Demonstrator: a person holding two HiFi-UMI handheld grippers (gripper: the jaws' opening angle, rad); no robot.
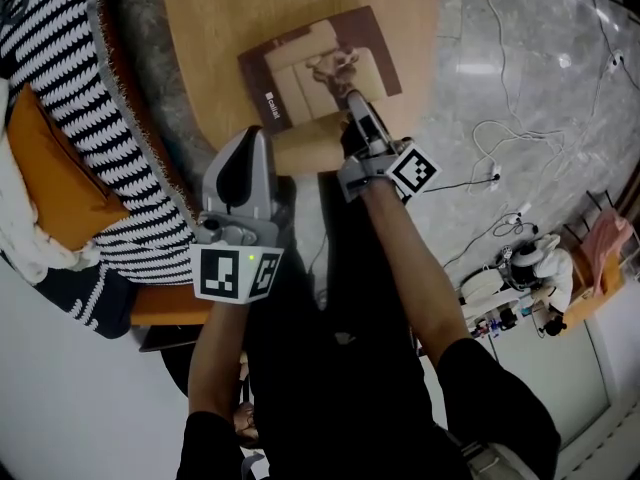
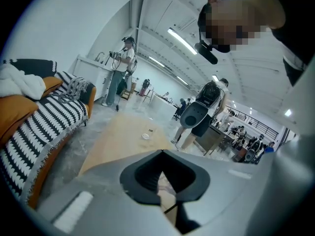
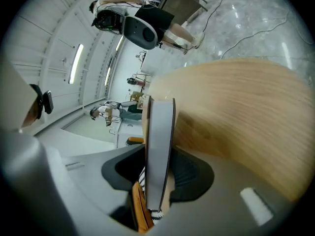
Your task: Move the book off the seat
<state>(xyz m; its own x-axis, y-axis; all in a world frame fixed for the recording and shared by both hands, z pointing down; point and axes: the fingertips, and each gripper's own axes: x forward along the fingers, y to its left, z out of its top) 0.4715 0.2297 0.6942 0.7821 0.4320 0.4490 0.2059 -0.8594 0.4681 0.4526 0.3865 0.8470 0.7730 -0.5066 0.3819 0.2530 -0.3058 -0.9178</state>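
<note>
A brown book (image 1: 320, 60) with a sofa pictured on its cover sits over the light wooden table (image 1: 210, 28), away from the sofa seat (image 1: 60, 78). My right gripper (image 1: 352, 106) is shut on the book's near edge. In the right gripper view the book (image 3: 160, 132) stands edge-on between the jaws, its grey pages showing, with the table top (image 3: 246, 127) close beside it. I cannot tell whether the book touches the table. My left gripper (image 1: 257, 138) hovers at the table's near edge, shut, with nothing in it. Its tips (image 2: 160, 152) meet.
The sofa at left carries a black-and-white striped blanket (image 2: 44, 127) and an orange cushion (image 1: 50, 178). A small white object (image 2: 146, 136) lies on the table. Cables (image 1: 510, 138) trail over the marble floor at right. People stand in the background (image 2: 120, 73).
</note>
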